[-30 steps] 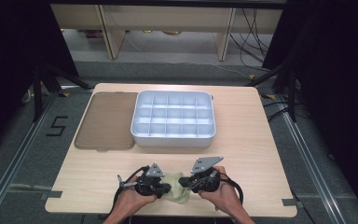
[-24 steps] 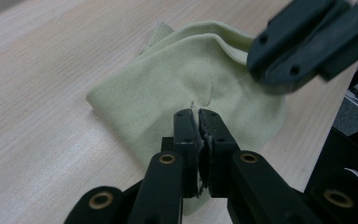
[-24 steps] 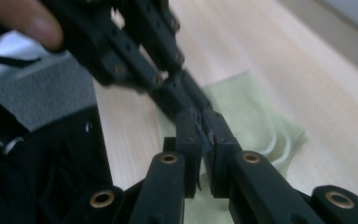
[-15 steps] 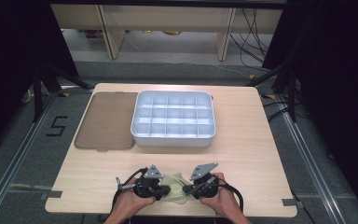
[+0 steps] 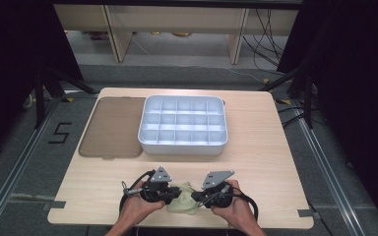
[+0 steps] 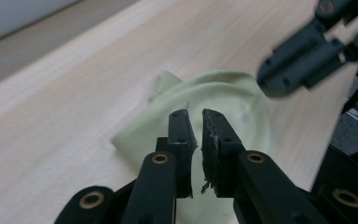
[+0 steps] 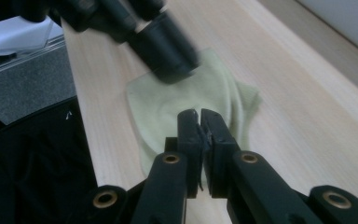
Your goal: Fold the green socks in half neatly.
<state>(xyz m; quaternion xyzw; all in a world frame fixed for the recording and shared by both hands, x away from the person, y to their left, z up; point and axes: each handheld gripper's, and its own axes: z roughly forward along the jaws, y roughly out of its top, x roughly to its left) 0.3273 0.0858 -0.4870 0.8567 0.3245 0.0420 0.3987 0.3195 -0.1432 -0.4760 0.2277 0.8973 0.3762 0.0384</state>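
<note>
A dim room surrounds the scene, with a grey floor (image 5: 39,162), black stands at either side, pale shelving (image 5: 177,24) across the back and loose cables running down at the far right; a strip of floor left of the table bears a black figure five (image 5: 59,132); in the middle stands a light wooden table (image 5: 256,162), its top mostly bare; toward the far side of it sits a white divided tray (image 5: 183,124) of many small compartments, and just beside that, on its left, lies a flat brownish lid (image 5: 114,127); at the near edge a person's two hands come in from below, each holding a gripper; between them lies a small pale green cloth (image 5: 183,201), crumpled on the wood; the left gripper (image 6: 195,122) has its jaws a narrow slit apart, having just been opening a little, poised over the cloth's near part with no fold seen pinched between them; the right gripper (image 7: 199,119) has its jaws all but together above the cloth's opposite edge.
</note>
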